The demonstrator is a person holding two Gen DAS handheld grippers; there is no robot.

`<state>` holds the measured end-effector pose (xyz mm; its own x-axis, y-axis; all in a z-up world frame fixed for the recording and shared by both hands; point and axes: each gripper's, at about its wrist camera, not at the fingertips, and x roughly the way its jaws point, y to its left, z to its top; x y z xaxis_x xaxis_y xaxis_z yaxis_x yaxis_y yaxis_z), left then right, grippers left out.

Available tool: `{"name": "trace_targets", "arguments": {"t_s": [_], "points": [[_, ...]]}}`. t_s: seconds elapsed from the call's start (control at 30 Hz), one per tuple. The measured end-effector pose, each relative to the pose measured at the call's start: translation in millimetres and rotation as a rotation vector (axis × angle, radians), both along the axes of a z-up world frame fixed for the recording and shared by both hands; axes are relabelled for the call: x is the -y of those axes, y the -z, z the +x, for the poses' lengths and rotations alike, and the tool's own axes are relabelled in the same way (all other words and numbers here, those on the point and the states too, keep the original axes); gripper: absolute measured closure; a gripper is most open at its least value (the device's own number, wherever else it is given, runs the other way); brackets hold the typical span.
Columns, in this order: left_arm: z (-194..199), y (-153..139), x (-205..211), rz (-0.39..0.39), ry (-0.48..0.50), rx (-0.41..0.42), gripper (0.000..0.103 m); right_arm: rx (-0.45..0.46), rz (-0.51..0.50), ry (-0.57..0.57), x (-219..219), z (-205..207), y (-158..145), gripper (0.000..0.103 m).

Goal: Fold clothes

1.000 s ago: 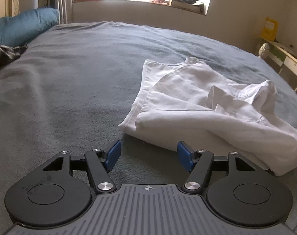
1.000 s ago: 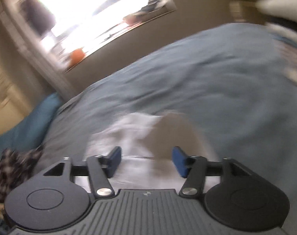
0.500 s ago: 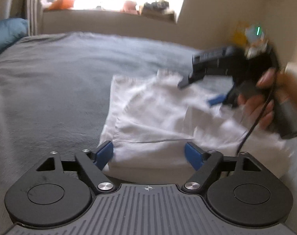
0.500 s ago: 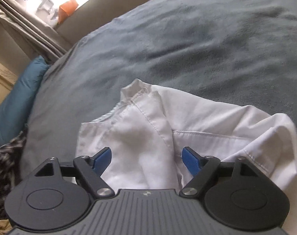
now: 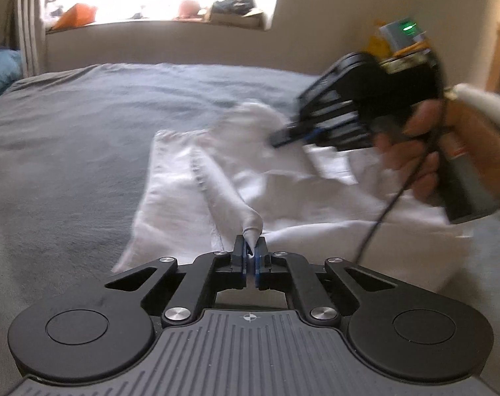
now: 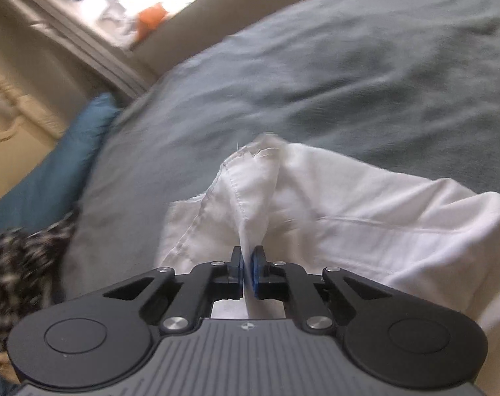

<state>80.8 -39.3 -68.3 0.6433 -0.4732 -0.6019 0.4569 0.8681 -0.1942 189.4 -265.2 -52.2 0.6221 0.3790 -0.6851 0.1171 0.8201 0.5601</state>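
White garment [image 5: 190, 198] on grey bed [image 5: 68, 138]; left gripper [image 5: 249, 250] and right gripper [image 6: 248, 260] jaws each clamped on fabric fold.

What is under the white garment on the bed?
The white garment lies on the grey bedspread, which shows all around it. Both grippers, left and right, pinch raised folds; anything beneath the cloth is hidden.

Garment [image 5: 190, 198] on bed [image 5: 68, 138]; pillow [image 6: 52, 171] left of garment.
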Motion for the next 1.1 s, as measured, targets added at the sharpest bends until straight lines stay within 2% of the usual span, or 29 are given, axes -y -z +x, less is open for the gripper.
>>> {"name": "trace_targets", "arguments": {"t_s": [0.2,0.33,0.47,0.57,0.63,0.7,0.73,0.87,0.97,1.03,1.1], "points": [[-53,-33,-2,-0.204,0.213,-0.009,0.101,0.082,0.087,-0.294,-37,-44,-35,0.098],[-95,-51,-3,-0.285,0.403,-0.033,0.101,0.087,0.135,-0.545,-69,-90,-52,0.098],[-126,-57,-3,-0.305,0.597,-0.116,0.098,0.018,0.176,-0.761,-99,-140,-52,0.098],[-137,-51,-2,-0.268,0.655,-0.192,0.093,-0.058,0.185,-0.841,-111,-170,-37,0.098],[-139,-43,-5,-0.256,0.658,-0.241,0.092,-0.1,0.191,-0.858,-110,-183,-25,0.098],[-136,-39,-9,-0.244,0.653,-0.264,0.079,-0.136,0.182,-0.87,-108,-196,-12,0.098],[-134,-36,-10,-0.244,0.642,-0.279,0.076,-0.145,0.163,-0.862,-105,-200,-6,0.098],[-127,-26,-14,-0.277,0.621,-0.382,0.075,-0.216,0.217,-0.79,-83,-214,18,0.097],[-122,-26,-25,-0.264,0.548,-0.378,0.056,-0.222,0.22,-0.731,-68,-222,22,0.091],[-115,-26,-35,-0.293,0.506,-0.388,0.052,-0.205,0.248,-0.67,-54,-227,22,0.081],[-109,-27,-45,-0.323,0.463,-0.396,0.044,-0.177,0.292,-0.613,-39,-233,20,0.077]]}}
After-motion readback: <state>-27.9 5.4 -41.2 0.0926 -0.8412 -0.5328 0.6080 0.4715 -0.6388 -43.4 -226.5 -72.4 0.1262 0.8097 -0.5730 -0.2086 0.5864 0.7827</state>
